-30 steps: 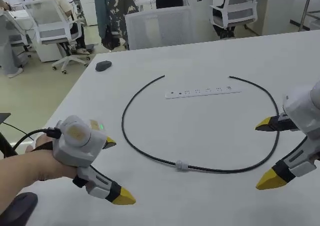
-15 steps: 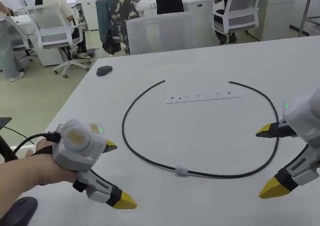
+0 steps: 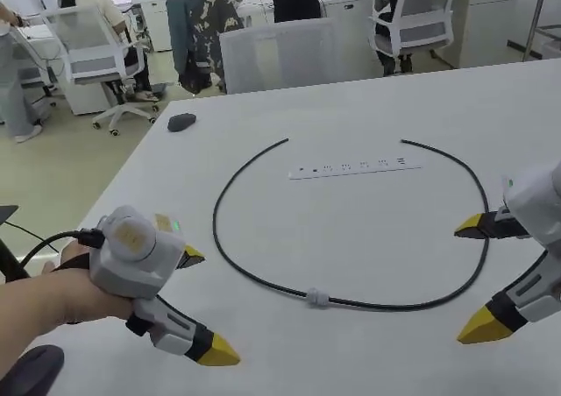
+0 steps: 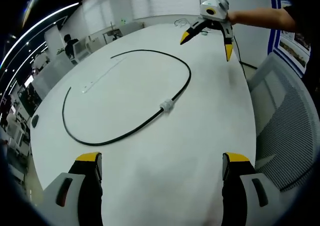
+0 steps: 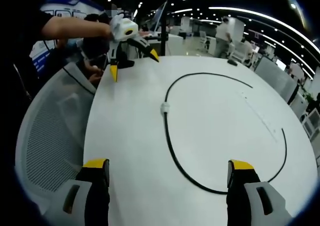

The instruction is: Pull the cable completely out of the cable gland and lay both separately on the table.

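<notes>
Now, cable gland [image 3: 317,299]: on the counter [image 3: 368,229], between left gripper [image 3: 205,303] and right gripper [image 3: 472,278], seemingly nearer the left.
Axis of cable [image 3: 377,306] there: runs gripper to gripper.
Jaw state: both wide open, holding nothing.

The person's left hand [image 3: 53,300] is gripping the left tongs [image 3: 203,304] low at the near left, jaws gaping wide, yellow tips pointing inward. The right tongs [image 3: 474,278] are hovering opposite at the right, jaws likewise standing wide apart, tips facing left.
</notes>
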Motion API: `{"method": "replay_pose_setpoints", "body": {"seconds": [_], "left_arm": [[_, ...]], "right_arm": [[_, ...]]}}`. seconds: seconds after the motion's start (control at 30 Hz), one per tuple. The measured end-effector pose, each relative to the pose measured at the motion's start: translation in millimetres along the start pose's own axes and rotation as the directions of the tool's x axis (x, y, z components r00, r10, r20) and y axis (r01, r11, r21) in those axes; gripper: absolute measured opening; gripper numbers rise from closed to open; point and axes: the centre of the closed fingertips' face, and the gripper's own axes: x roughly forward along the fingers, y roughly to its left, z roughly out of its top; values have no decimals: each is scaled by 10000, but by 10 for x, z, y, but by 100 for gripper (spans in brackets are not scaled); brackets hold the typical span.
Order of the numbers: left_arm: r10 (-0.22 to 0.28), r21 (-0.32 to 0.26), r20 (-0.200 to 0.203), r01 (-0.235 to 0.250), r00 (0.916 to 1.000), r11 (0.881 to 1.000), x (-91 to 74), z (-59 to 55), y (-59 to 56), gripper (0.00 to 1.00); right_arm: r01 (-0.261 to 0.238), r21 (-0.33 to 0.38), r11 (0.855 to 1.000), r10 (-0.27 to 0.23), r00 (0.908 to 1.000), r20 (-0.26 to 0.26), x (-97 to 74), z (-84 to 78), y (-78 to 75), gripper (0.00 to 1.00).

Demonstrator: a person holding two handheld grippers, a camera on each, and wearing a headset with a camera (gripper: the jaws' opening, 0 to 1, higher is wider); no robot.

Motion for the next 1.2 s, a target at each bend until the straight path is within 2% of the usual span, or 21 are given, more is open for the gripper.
{"method": "replay_pose_setpoints", "body": {"seconds": [0.1, 0.23, 0.43, 0.47, 0.53, 0.57, 0.63, 0.67, 0.7, 0.77, 0.8, 0.9, 1.07, 1.2], "left_arm": [[-172, -313, -312, 162, 9994, 9994, 27, -63, -31, 100], [-161, -128, -469, 155, 9988, 9998, 42, -124, -37, 100], [-13, -243, -283, 6, 9996, 9997, 43, -114, -1, 100], [35, -272, -167, -40, 9999, 9996, 40, -88, 10, 100], [140, -439, 321, -126, 9994, 9990, 40, 22, 30, 100], [169, -285, 489, -155, 9987, 9995, 46, 66, 30, 100], [310, -52, 430, -308, 9986, 9995, 74, 62, 34, 100], [417, 276, 260, -425, 9988, 9987, 91, 27, 53, 100], [314, 533, -135, -307, 9994, 9981, 123, -60, 32, 100], [112, 391, -337, -99, 9994, 9992, 169, -129, -3, 100], [35, 287, -303, -27, 9995, 9996, 184, -140, -9, 100], [198, 139, 91, -199, 9998, 9997, 203, -78, 34, 100], [38, 274, 179, -43, 9998, 9996, 254, -51, 33, 100], [82, 172, 202, -85, 9998, 9998, 271, -67, 114, 100]], "right_arm": [[-80, -1, 10000, 80, 10000, -43, 36, -14, 15, 99], [-154, -16, 9999, 154, 9999, -73, 55, -15, 27, 99], [-202, 100, 9997, 203, 9998, -78, 118, -49, 5, 99], [-207, 99, 9997, 208, 9997, -83, 136, -60, 4, 98], [-188, 98, 9998, 188, 9998, -34, 177, -64, -5, 96], [-204, 155, 9997, 205, 9998, -10, 199, -62, -6, 96], [-308, 270, 9992, 306, 9995, 85, 256, -41, 4, 96], [-396, 329, 9987, 389, 9990, 206, 280, -10, 19, 95], [-517, 402, 9979, 496, 9974, 525, 318, 65, 39, 95], [-539, 353, 9979, 518, 9969, 585, 358, 105, 46, 91], [-559, 262, 9981, 541, 9963, 667, 399, 134, 54, 89], [-594, 141, 9981, 581, 9951, 796, 522, 168, 69, 86], [-816, 109, 9966, 804, 9933, 827, 694, 194, 95, 72], [-901, 146, 9958, 884, 9918, 923, 777, 241, 68, 72]]}}
